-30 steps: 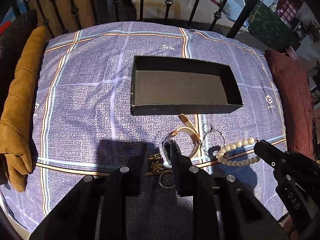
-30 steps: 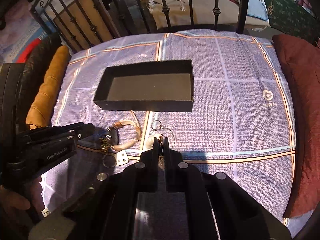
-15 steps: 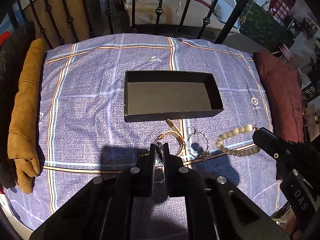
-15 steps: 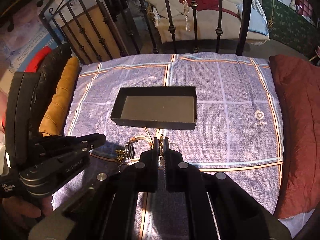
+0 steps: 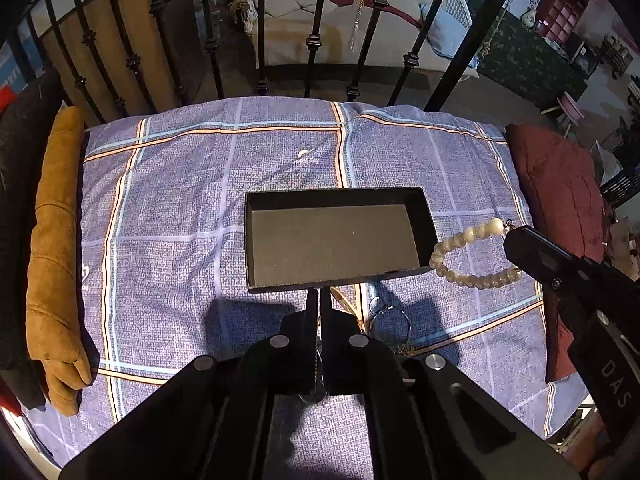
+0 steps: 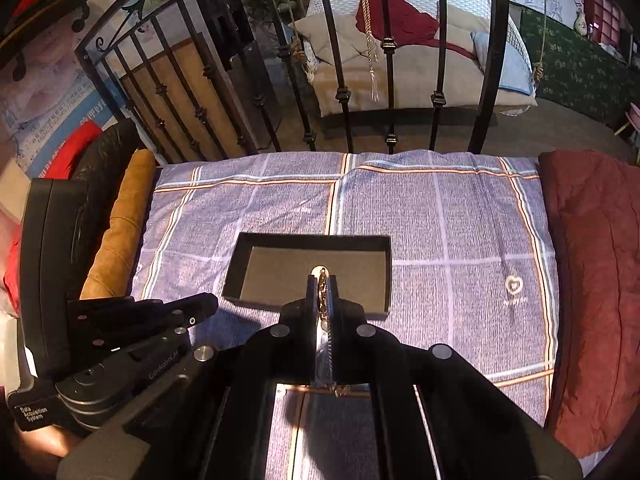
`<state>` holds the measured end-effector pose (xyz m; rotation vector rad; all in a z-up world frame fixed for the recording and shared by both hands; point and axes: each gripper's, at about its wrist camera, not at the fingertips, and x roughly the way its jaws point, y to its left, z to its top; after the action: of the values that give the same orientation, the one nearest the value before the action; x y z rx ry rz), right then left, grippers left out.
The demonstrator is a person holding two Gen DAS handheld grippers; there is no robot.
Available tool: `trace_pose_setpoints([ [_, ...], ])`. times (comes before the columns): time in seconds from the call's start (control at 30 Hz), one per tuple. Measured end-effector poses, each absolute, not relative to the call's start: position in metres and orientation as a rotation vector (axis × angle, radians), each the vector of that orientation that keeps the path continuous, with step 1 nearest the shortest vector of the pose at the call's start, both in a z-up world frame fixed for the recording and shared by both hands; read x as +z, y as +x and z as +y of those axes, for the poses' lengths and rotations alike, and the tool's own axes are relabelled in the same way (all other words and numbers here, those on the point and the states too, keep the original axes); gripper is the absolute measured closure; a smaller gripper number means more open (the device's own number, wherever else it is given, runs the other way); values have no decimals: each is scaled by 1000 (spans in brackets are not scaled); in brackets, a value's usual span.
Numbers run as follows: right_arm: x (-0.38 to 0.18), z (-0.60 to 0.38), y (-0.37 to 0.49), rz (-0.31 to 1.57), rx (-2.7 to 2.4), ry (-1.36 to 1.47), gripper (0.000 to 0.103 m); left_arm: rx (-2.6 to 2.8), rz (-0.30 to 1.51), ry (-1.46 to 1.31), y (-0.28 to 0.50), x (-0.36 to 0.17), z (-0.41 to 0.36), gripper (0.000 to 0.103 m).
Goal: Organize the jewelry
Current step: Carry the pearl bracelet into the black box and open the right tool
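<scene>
Both grippers have been raised off the bedspread [image 5: 180, 208] since the earlier frames. Right gripper [image 6: 321, 280] is pinched shut on the pearl bracelet [image 5: 468, 256], now hung beside the right edge of the black box [image 5: 256, 240]. Left gripper [image 5: 319, 296] is pressed together on a thin chain (barely visible), near the box's front edge. Box is seen empty; drop-in is judged next. A watch and rings [image 5: 390, 320] are left on the bedspread.

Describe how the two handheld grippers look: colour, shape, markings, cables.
Both are matte black. The left gripper has two flat narrow fingers on angular bodies with round silver bolt heads; seen from the right wrist, it bears white "GenRobot.AI" lettering and a "Data Acquisition System" label. The right gripper has the same build; its side shows "DAS". No cables or sleeves are visible.
</scene>
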<state>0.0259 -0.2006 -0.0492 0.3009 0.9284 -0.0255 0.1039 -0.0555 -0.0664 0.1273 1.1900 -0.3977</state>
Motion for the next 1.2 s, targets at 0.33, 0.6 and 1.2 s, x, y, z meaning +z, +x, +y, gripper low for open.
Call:
trace_pose_setpoints([
  [0.33,-67,-209,65,952,-31,294,98,-413,1189,147,138,-75,-75,102],
  [0.6,-88,-214,89,1004,-30,296,98,-414,1221,157,160,-93,-80,102],
  [1.2,-100,-218,82,1014,-64,234,44,-320,1213,137,169,-97,-53,36],
])
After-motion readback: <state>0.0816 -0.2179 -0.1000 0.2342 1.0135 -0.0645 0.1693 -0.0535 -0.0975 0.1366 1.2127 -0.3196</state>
